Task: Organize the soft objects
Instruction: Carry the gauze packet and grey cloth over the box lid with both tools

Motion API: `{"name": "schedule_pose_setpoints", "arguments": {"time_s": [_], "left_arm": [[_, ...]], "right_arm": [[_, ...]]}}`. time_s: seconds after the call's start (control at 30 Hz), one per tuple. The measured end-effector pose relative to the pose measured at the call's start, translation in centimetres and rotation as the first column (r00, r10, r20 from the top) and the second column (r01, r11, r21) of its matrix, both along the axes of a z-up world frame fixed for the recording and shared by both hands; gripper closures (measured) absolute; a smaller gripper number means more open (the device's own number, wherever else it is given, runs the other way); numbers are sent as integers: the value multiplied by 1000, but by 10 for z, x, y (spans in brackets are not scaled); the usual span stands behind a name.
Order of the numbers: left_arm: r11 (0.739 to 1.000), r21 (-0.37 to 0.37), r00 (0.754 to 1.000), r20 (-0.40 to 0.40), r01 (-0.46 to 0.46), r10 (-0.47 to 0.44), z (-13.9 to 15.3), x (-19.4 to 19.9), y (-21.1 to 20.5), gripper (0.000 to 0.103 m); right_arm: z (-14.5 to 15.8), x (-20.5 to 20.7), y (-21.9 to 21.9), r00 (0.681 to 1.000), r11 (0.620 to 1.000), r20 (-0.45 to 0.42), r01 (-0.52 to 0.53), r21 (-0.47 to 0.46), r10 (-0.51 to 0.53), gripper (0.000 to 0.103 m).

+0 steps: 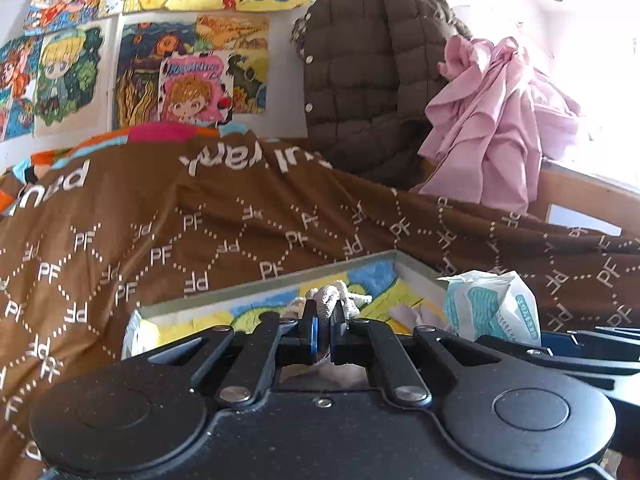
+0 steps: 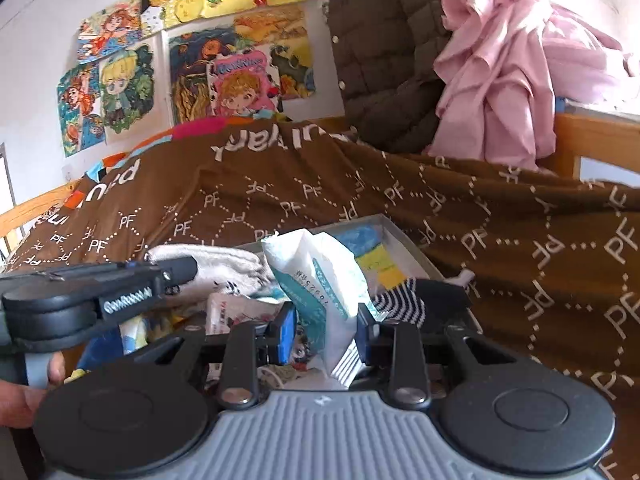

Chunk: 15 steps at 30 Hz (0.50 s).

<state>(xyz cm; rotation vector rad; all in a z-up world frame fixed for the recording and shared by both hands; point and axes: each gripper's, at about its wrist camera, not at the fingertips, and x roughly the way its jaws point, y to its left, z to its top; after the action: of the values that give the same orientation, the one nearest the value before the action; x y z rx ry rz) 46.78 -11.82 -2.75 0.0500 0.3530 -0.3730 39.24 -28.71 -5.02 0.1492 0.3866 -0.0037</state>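
Observation:
My left gripper (image 1: 325, 330) is shut on a grey-white knitted soft item (image 1: 329, 300) and holds it over a shallow grey box (image 1: 416, 270) lined with colourful drawings. My right gripper (image 2: 326, 330) is shut on a white and teal tissue pack (image 2: 320, 280), upright over the same box (image 2: 404, 240). The pack also shows at the right of the left wrist view (image 1: 488, 306). In the right wrist view the left gripper (image 2: 176, 274) reaches in from the left above white socks (image 2: 216, 268). A navy-striped sock (image 2: 400, 306) lies by my right finger.
The box lies on a bed under a brown PF-patterned blanket (image 1: 200, 220). A brown quilted jacket (image 1: 368, 72) and pink cloth (image 1: 492, 120) hang on the wooden bed frame (image 2: 592, 136). Drawings (image 1: 132, 60) cover the wall. A small printed packet (image 2: 236, 312) lies in the box.

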Motion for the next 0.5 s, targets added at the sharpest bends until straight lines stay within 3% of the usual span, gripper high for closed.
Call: {"name": "schedule_pose_setpoints", "arguments": {"time_s": [0.23, 0.5], "left_arm": [[1000, -17, 1000, -24, -5, 4, -10, 2, 7, 98], [999, -30, 999, -46, -12, 11, -16, 8, 10, 98]], "right_arm": [[-3, 1, 6, 1000, 1000, -26, -3, 6, 3, 68], [-10, 15, -1, 992, 998, -122, -12, 64, 20, 68]]}}
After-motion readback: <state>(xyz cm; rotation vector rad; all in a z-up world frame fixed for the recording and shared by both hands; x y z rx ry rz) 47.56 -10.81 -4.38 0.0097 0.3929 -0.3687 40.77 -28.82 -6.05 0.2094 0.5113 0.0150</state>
